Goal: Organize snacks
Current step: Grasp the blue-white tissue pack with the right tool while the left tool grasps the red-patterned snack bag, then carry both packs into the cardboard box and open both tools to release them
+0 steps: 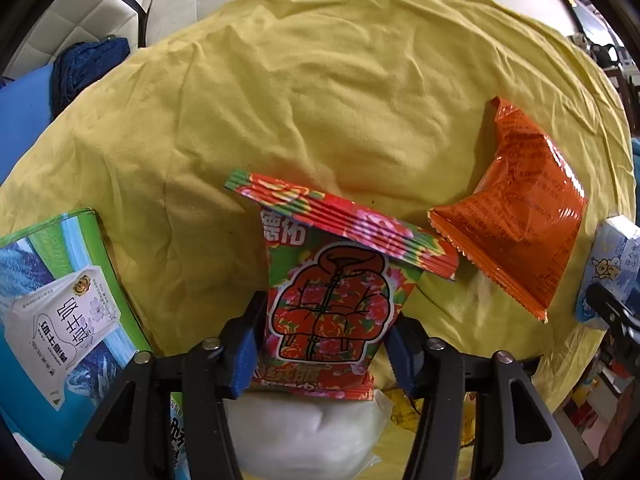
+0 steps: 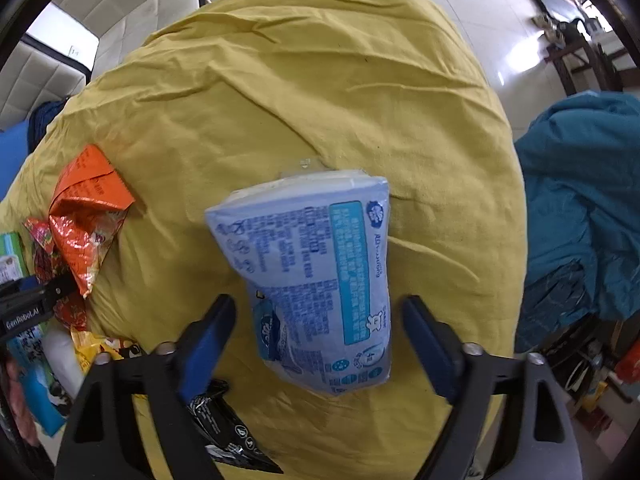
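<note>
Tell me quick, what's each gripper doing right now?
Left gripper: closed on the floral snack packet.
Right gripper: open, fingers either side of the pale blue packet, not pressing it.

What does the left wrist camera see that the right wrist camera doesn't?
Only the left wrist view shows the flowery red packet's jacket picture, pinched in the left tool, and the green milk carton's front.

Only the right wrist view shows the blue printed pack between the right tool's open fingers, a black packet, and teal cloth.

Both show the yellow cloth and the orange packet.
</note>
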